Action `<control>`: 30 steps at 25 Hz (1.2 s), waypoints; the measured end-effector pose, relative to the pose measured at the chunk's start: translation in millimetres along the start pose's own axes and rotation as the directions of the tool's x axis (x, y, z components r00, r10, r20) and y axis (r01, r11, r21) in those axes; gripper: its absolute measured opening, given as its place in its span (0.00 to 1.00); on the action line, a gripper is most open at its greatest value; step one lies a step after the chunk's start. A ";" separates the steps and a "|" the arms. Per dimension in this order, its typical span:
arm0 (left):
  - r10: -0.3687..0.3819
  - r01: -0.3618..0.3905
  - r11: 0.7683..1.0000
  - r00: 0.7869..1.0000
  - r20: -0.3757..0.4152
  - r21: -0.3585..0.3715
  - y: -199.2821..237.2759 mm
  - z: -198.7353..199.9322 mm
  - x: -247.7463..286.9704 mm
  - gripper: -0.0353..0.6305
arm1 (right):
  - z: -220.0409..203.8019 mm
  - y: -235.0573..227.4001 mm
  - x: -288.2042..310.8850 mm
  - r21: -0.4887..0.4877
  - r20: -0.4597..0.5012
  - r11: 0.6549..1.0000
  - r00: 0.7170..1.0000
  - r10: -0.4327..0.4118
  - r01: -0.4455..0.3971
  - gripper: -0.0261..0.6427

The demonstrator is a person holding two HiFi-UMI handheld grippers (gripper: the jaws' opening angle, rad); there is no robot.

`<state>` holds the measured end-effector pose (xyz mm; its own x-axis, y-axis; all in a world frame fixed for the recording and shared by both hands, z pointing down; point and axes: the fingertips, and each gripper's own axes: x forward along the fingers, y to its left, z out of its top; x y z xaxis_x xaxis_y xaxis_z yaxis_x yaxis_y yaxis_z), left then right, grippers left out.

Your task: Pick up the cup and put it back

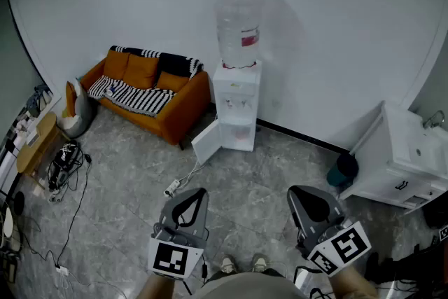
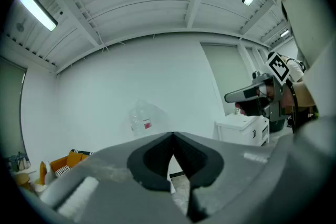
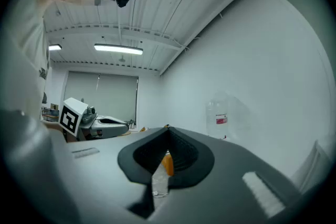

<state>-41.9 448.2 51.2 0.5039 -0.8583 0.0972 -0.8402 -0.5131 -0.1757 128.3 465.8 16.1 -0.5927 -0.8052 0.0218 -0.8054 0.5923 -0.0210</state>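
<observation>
Against the far wall stands a white water dispenser [image 1: 236, 108], but the cup is too small to make out in any view, so I cannot tell where it sits. A clear bottle [image 1: 239, 28] with a red label tops the dispenser, and its lower door [image 1: 208, 142] hangs open towards the floor. To the left an orange sofa [image 1: 147, 91] carries a striped throw. To the right a white cabinet [image 1: 399, 161] has a dark bin [image 1: 343, 170] just beside it. A power strip [image 1: 173, 187] lies on the grey tiled floor between the dispenser and the person.

Nearest the camera, the left gripper [image 1: 190, 201] and the right gripper [image 1: 311, 198] are held about level, well apart from the dispenser. Each has its jaws pressed together at the tips, with nothing between them.
</observation>
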 end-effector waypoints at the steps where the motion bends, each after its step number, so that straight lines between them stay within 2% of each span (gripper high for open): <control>1: 0.000 0.000 1.000 1.000 -0.002 -0.001 -1.4 -0.6 2.6 0.06 | -0.6 -2.4 0.2 0.002 0.001 1.000 1.000 0.003 -0.003 0.04; 6: 0.000 -0.001 1.000 1.000 -0.010 -0.023 -9.0 -2.8 14.3 0.06 | -1.6 -17.1 -3.0 0.013 0.007 1.000 1.000 0.003 -0.003 0.04; 13: 0.005 -0.005 1.000 0.999 -0.031 -0.016 -26.7 -0.1 29.3 0.06 | -5.7 -43.3 -14.2 0.025 0.016 1.000 1.000 -0.012 0.011 0.04; 19: 0.004 -0.004 1.000 0.999 -0.038 -0.004 -50.3 5.6 42.1 0.06 | -4.7 -60.3 -28.8 0.048 0.040 0.999 0.999 0.015 -0.016 0.05; 22: 0.006 -0.006 1.000 0.999 -0.043 -0.010 -64.7 6.3 46.5 0.06 | -5.0 -68.3 -39.8 0.049 0.056 0.998 0.998 0.028 -0.031 0.34; 24: 0.011 -0.012 1.000 0.999 -0.042 -0.007 -74.1 7.9 49.0 0.06 | -4.9 -76.5 -47.9 0.036 0.065 0.999 0.998 0.022 -0.025 0.43; 30: 0.010 -0.010 1.000 1.000 -0.028 -0.004 -99.3 12.7 61.0 0.06 | -10.6 -98.0 -61.9 0.029 0.070 0.999 0.997 0.019 -0.021 0.47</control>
<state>74.8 446.9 62.1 0.4899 -0.8632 0.1223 -0.8459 -0.5045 -0.1729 243.9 457.9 27.4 -0.6063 -0.7938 -0.0490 -0.7922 0.6082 -0.0502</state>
